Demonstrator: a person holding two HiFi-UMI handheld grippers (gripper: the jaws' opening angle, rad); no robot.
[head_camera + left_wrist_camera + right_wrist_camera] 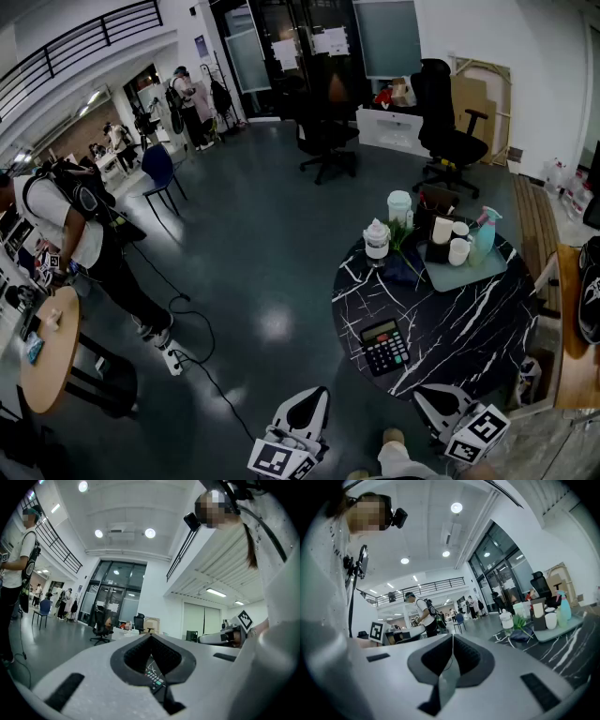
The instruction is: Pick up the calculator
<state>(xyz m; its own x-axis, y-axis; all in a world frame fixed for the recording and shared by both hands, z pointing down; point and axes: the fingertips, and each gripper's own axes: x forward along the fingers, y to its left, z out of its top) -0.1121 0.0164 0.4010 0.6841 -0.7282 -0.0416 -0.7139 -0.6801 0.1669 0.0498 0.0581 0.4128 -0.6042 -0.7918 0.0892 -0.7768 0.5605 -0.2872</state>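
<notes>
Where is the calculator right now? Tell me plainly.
In the head view, the calculator lies flat near the left front edge of the round black marble table, closer to the camera than the grey tray farther back.

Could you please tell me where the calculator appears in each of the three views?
Head view: calculator low, right of centre.
Left gripper view: low centre, only partly seen.
Right gripper view: not in it.
Shared landmark: the black marble table it lies on, in all three.
</notes>
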